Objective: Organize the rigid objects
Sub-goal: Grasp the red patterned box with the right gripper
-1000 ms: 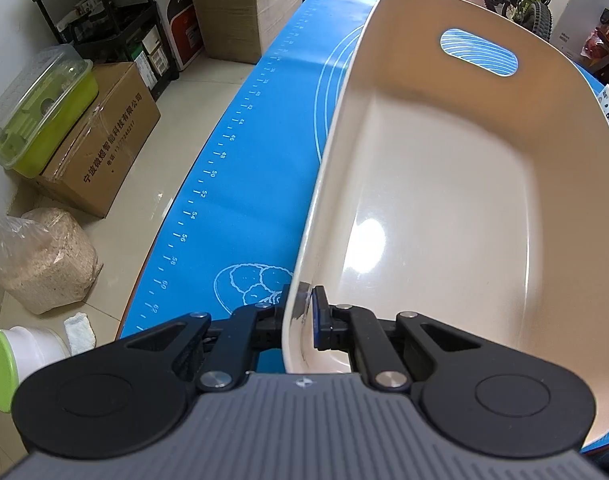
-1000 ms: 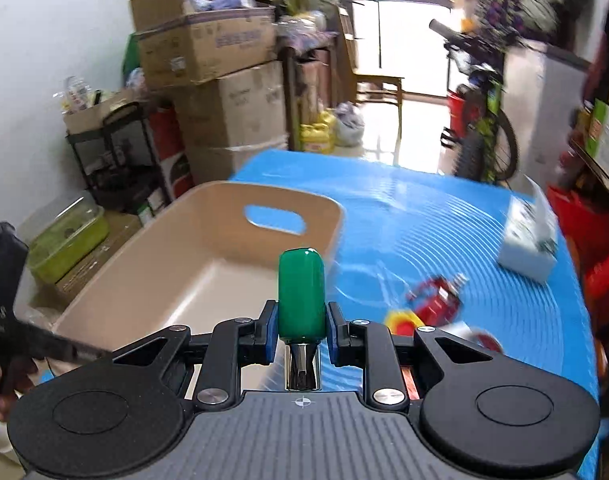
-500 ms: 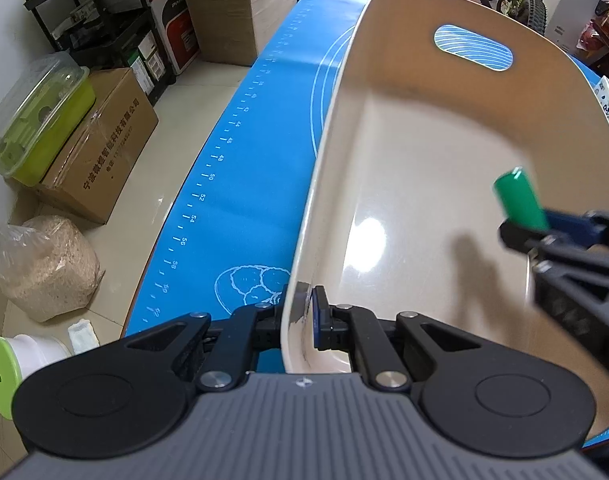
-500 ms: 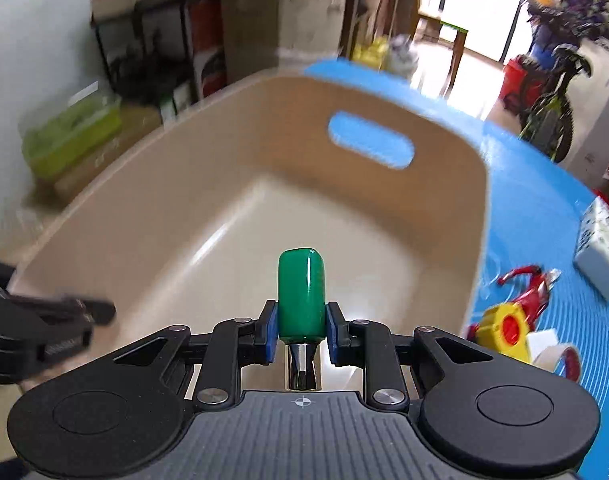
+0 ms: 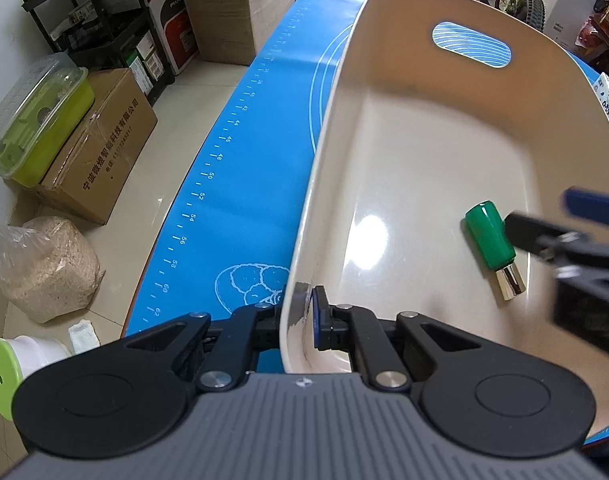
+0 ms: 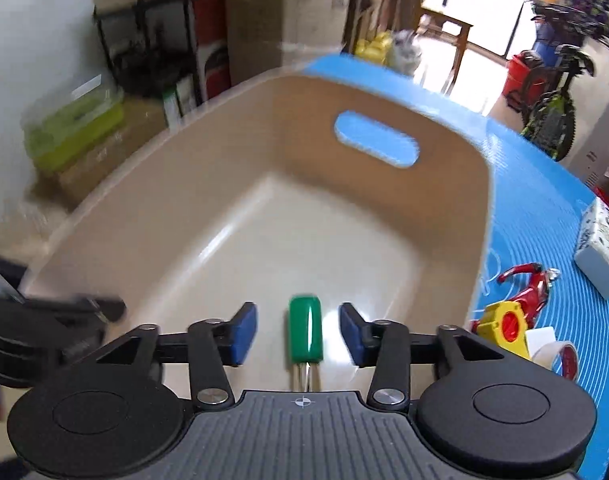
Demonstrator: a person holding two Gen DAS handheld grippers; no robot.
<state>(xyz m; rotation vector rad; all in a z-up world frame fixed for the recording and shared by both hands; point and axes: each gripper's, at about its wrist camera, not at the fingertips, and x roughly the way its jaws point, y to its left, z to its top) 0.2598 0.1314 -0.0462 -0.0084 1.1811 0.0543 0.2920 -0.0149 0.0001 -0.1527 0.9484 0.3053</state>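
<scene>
Screwdriver's metal ferrule: left view only

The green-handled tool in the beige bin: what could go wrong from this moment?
1. The right gripper has just been opening; the green-handled tool lies loose between its pads and may roll on the glossy floor of the beige bin.
2. The left gripper pinches the bin's near wall; a tug could tilt the bin.
</scene>
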